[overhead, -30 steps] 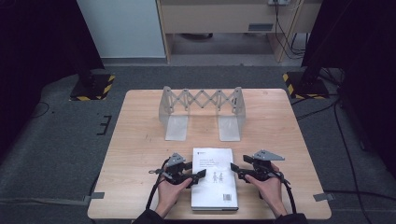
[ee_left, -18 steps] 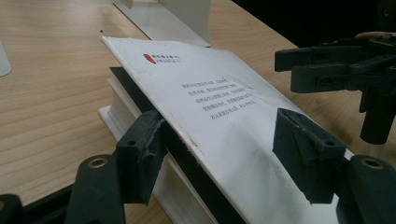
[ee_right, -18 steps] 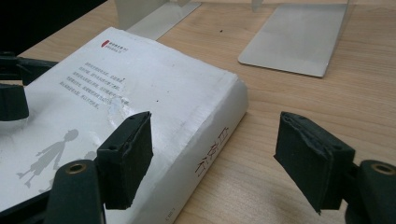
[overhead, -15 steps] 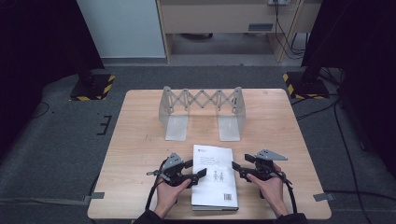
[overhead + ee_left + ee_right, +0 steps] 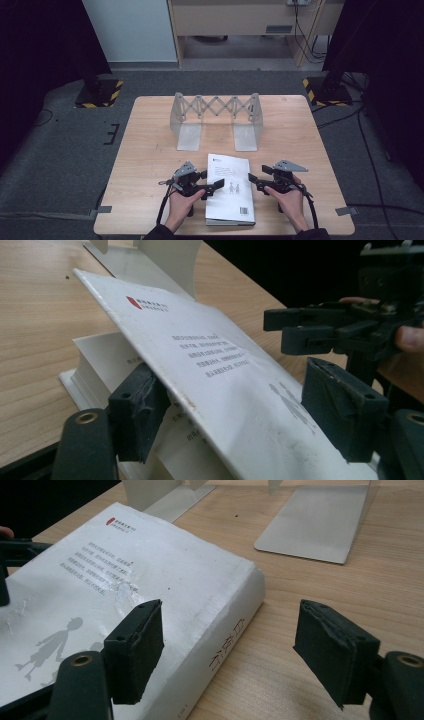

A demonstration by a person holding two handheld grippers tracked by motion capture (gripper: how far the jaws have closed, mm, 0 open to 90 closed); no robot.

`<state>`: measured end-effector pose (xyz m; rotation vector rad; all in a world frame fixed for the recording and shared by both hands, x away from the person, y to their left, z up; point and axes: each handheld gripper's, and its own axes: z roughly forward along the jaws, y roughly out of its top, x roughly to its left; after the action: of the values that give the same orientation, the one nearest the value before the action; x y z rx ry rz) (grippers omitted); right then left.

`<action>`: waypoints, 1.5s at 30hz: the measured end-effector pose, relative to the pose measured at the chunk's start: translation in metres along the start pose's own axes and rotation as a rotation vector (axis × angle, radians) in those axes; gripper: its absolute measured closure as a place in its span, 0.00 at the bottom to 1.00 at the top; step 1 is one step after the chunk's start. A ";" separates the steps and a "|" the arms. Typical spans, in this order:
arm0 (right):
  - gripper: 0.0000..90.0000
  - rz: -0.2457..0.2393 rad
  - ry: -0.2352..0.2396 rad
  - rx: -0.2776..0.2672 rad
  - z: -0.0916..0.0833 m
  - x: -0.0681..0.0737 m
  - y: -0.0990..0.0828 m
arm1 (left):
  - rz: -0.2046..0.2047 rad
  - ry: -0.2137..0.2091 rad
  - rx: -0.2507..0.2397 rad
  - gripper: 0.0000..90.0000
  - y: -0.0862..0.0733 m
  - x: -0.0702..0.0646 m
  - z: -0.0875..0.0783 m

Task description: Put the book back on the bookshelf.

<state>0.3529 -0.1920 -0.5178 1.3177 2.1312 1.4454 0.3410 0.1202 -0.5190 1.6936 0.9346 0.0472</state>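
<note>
A white paperback book (image 5: 230, 187) lies flat near the table's front edge, with grey figures printed on its upper cover. My left gripper (image 5: 214, 185) is open at the book's left edge. In the left gripper view, the cover (image 5: 215, 355) is lifted off the pages (image 5: 100, 360) and runs between the jaws of the left gripper (image 5: 240, 407), one jaw beneath it and one above. My right gripper (image 5: 252, 178) is open at the book's right side. In the right gripper view, the right gripper (image 5: 232, 647) straddles the spine (image 5: 235, 635), one jaw over the cover and one over bare wood.
An expandable metal book rack (image 5: 215, 107) with two flat foot plates (image 5: 315, 522) stands behind the book, mid-table. The wooden table (image 5: 150, 150) has bare room on both sides. Dark floor and cables surround it.
My left gripper has edged right, onto the book's left edge. The right gripper has barely moved.
</note>
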 end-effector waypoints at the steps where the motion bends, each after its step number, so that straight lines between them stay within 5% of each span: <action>1: 0.31 0.000 0.000 0.000 0.000 0.000 0.000 | 0.005 0.002 0.005 0.29 0.000 -0.001 0.001; 4: 0.31 0.000 0.002 0.000 0.000 0.000 0.000 | -0.009 -0.005 0.005 0.30 0.002 0.000 0.001; 12: 0.31 -0.004 0.000 0.002 0.000 0.000 0.000 | 0.029 0.012 0.019 0.33 0.013 -0.006 -0.010; 18: 0.31 -0.007 -0.004 -0.002 -0.002 -0.001 0.000 | 0.082 0.051 0.101 0.35 0.004 -0.015 -0.008; 23: 0.31 -0.009 -0.003 0.000 -0.002 -0.001 0.000 | 0.055 0.015 0.079 0.38 0.009 -0.011 -0.007; 27: 0.31 -0.007 -0.002 0.007 0.000 -0.001 0.000 | -0.004 -0.045 0.057 0.41 0.009 -0.008 -0.007; 32: 0.31 -0.005 -0.001 0.003 0.000 -0.001 0.000 | -0.014 -0.078 0.066 0.36 0.011 -0.012 -0.007; 45: 0.31 -0.006 0.000 0.003 0.000 -0.001 0.000 | -0.037 -0.050 0.123 0.36 0.005 -0.009 0.015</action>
<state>0.3533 -0.1926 -0.5182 1.3118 2.1362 1.4408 0.3444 0.1028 -0.5163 1.7818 0.9475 -0.0783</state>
